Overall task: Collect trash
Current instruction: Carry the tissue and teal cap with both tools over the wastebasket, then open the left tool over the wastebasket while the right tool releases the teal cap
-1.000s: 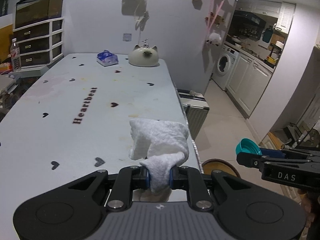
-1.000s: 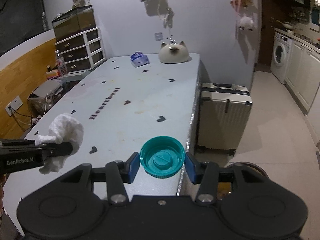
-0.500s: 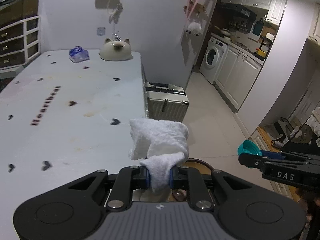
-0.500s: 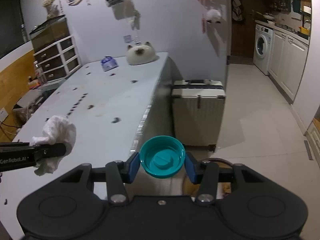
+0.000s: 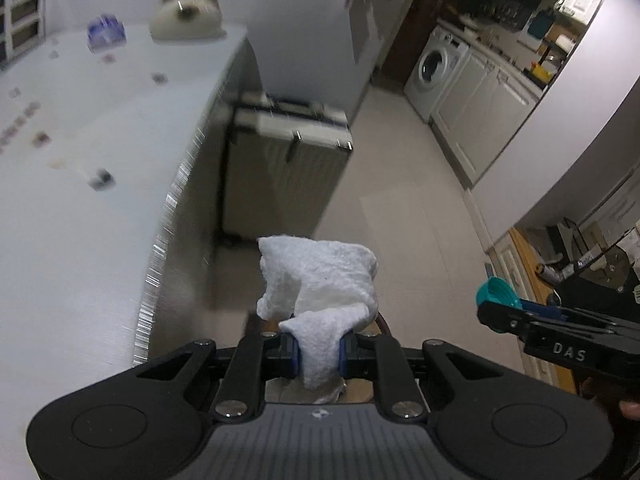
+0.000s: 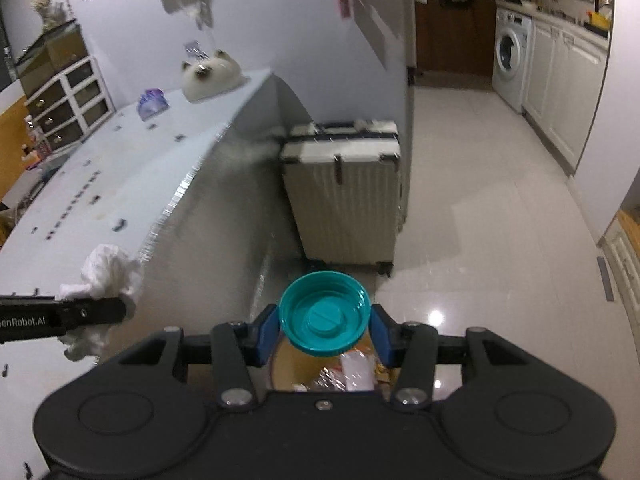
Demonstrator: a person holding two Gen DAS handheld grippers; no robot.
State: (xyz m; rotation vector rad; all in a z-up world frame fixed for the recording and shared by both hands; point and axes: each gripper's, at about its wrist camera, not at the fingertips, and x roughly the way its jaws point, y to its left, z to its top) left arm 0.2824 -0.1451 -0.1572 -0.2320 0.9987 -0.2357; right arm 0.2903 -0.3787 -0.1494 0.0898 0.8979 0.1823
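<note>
My left gripper (image 5: pixel 319 354) is shut on a crumpled white tissue (image 5: pixel 320 280), held past the table's right edge, over the floor. The same tissue (image 6: pixel 106 276) shows at the left of the right wrist view. My right gripper (image 6: pixel 324 330) is shut on a teal plastic lid (image 6: pixel 323 313), hollow side up; the lid (image 5: pixel 498 296) also appears at the right of the left wrist view. Directly under the lid sits a brown bin (image 6: pixel 288 368) on the floor with wrappers (image 6: pixel 348 372) inside, mostly hidden by the gripper. A sliver of the bin (image 5: pixel 382 322) shows behind the tissue.
The white table (image 6: pixel 120 168) with heart prints runs along the left, bearing a cat-shaped dish (image 6: pixel 210 74) and a blue packet (image 6: pixel 152 102) at its far end. A beige suitcase (image 6: pixel 344 196) stands against the wall. Tiled floor (image 6: pixel 480 200) leads to a washing machine (image 6: pixel 508 60) and cabinets.
Both grippers have swung right off the table and tilted down, from above the tabletop to over the floor by the bin. Each keeps its grip on the tissue and the lid.
</note>
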